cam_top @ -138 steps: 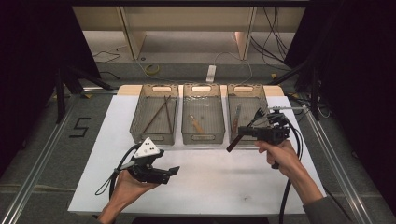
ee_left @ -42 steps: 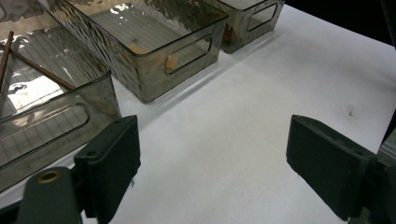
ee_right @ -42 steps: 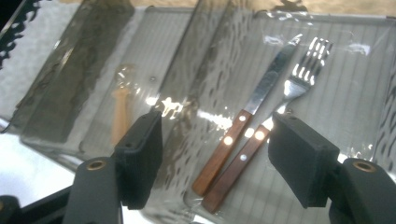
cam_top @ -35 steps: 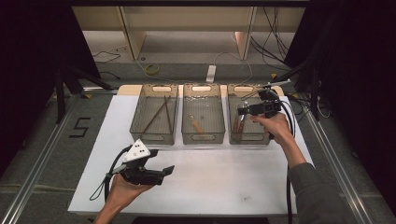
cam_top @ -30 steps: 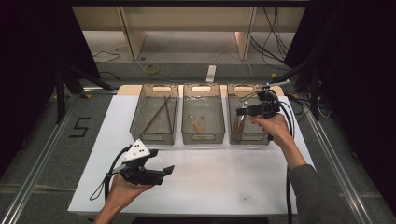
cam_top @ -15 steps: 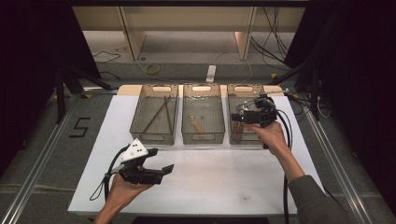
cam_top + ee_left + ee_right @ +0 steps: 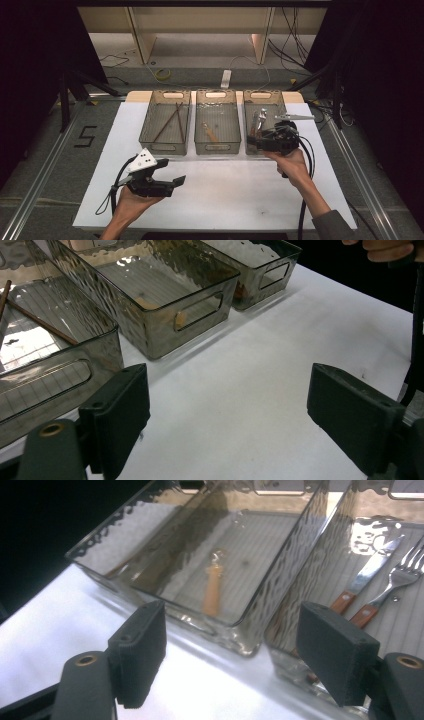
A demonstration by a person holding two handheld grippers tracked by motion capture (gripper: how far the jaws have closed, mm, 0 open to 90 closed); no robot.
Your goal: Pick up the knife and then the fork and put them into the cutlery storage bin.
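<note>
Nearest the person, the left gripper [image 7: 165,184] rests low over the white table [image 7: 225,195], well short of the bins. In the left gripper view its jaws stand wide apart with only bare table between them.

Farther out, the right gripper [image 7: 255,142] hangs at the near rim of the right bin [image 7: 248,112], pointing leftward across that bin's front corner. Its jaws have just been opening and now stand wide apart; in the right gripper view nothing lies between the pads [image 7: 142,647], only the bin walls beyond them.

Inside the right bin lie a knife [image 7: 367,577] and a fork [image 7: 395,587], both with wooden handles. From the right gripper they lie ahead and to its right, handles toward the gripper and metal ends pointing away, so their long axes run roughly along the bin's length, near to far. The right hand is by far the nearer to them.

The middle bin [image 7: 197,120] holds one small wooden-handled utensil [image 7: 210,132], which lies straight ahead of the right gripper, past the shared walls. The left bin [image 7: 145,127] holds dark chopsticks [image 7: 170,121], crossed, lengthwise.

If the move to come is into the middle bin, the right gripper would have to clear the walls first.
</note>
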